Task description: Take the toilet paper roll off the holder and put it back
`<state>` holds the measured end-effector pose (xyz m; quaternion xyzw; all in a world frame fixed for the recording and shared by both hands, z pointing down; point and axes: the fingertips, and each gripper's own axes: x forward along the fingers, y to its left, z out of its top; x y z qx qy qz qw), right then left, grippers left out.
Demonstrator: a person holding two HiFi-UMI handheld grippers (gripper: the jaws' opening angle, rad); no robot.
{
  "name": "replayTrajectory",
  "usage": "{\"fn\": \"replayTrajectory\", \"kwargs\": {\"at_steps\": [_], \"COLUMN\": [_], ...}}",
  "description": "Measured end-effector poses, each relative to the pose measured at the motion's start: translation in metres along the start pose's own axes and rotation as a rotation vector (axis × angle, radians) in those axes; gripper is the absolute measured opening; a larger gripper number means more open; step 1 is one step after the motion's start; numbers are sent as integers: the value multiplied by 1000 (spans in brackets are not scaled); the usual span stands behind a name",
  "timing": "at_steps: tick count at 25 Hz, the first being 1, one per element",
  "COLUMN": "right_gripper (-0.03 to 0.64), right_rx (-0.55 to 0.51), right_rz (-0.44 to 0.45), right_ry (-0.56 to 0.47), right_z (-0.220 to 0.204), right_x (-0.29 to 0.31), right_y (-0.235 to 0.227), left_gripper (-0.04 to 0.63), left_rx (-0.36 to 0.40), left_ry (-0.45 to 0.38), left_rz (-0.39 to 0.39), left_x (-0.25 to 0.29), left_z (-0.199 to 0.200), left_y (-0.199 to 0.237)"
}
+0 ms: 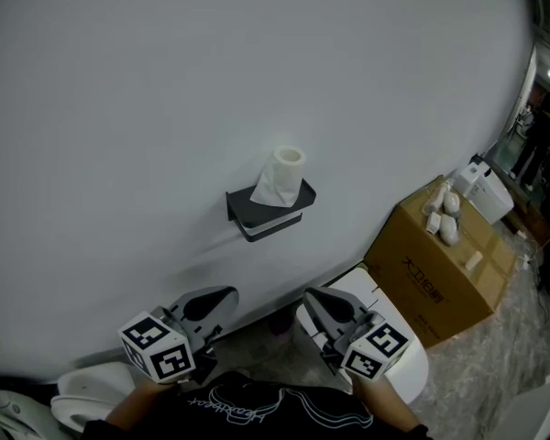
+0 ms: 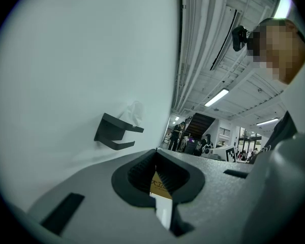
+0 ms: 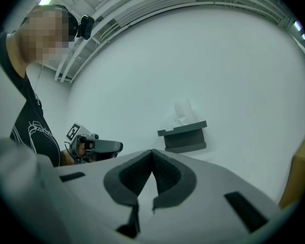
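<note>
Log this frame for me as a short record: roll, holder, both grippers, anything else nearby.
paper: toilet paper roll upright on top of the holder, loose sheet hanging in front
mount: holder black, fixed to the white wall
left: left gripper shut, empty, low, clear of holder
right: right gripper shut, empty, low, clear of holder
nearby: cardboard box at right

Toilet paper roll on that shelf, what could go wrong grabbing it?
The toilet paper roll stands upright on top of the black holder, so a nudge could topple it. Its loose sheet hangs down and could tear. The left gripper and right gripper have jaws shut; unopened, they'd only push it.
</note>
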<state>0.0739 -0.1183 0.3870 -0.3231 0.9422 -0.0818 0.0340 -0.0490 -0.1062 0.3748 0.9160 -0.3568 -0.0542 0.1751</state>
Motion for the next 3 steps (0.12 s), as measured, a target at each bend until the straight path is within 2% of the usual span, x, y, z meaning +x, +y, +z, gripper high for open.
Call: {"fn": "replayTrajectory", "kwargs": {"at_steps": [3], "right_gripper": [3], "right_rx": [-5], "right_rz": [3], "right_ry": [-4], "right_z": [3], "right_x": [-4], "right_y": [1], "left_gripper": [5], "left_rx": [11], "left_ry": [-1], "left_rz": [-3], "left_x": [0], "left_z": [0], "left_y": [-5]}}
